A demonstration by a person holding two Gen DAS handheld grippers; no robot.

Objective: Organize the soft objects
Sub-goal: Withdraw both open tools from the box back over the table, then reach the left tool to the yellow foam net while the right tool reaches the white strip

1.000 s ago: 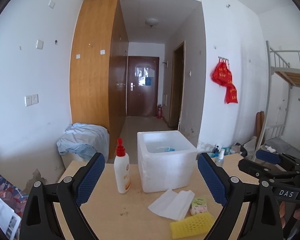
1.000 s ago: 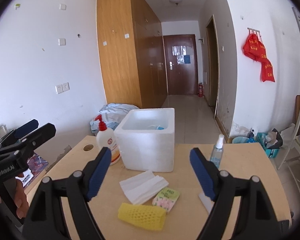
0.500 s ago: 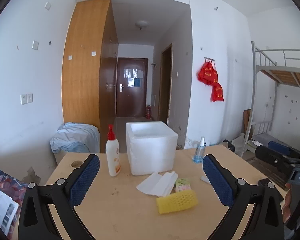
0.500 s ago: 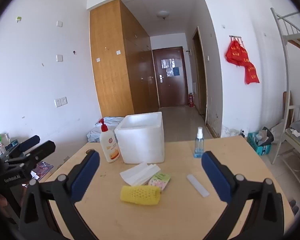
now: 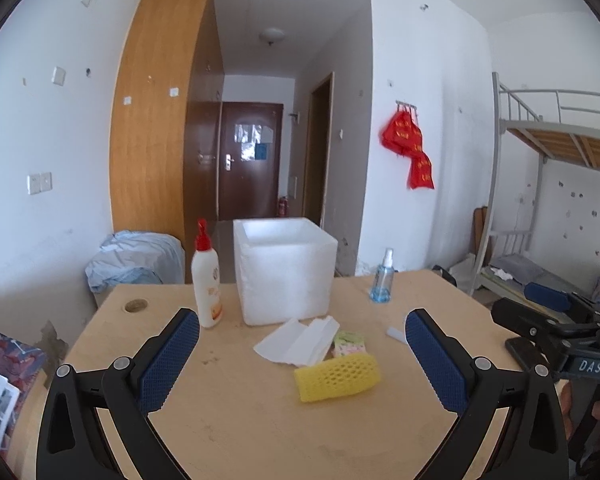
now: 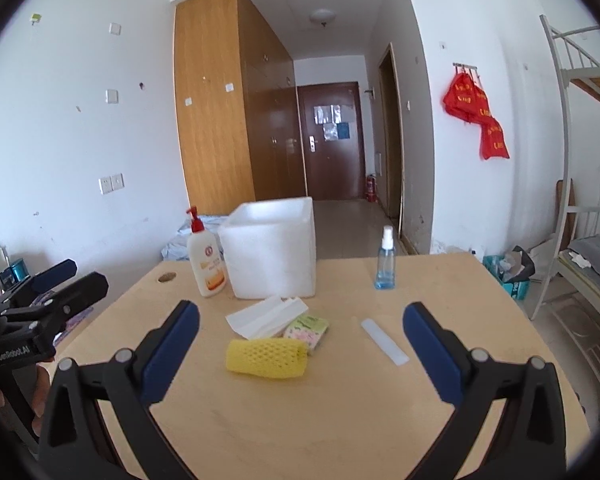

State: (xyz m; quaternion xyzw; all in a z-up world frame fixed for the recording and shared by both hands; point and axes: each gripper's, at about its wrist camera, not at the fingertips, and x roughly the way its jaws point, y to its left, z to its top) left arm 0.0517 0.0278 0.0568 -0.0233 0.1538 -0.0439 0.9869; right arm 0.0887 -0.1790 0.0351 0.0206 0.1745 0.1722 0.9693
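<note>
A yellow foam net sleeve lies on the wooden table. Behind it lie a small green-and-pink tissue pack and a folded white cloth. A white foam box stands open at the back. My left gripper is open and empty, held back from the objects. My right gripper is open and empty, also near the table's front.
A lotion pump bottle stands left of the box. A blue spray bottle stands to its right. A flat white strip lies right of the tissue pack. A bunk bed is at far right.
Both grippers have drawn back and dropped lower over the last second; the box and objects look farther away and the box's inside is now out of sight.
</note>
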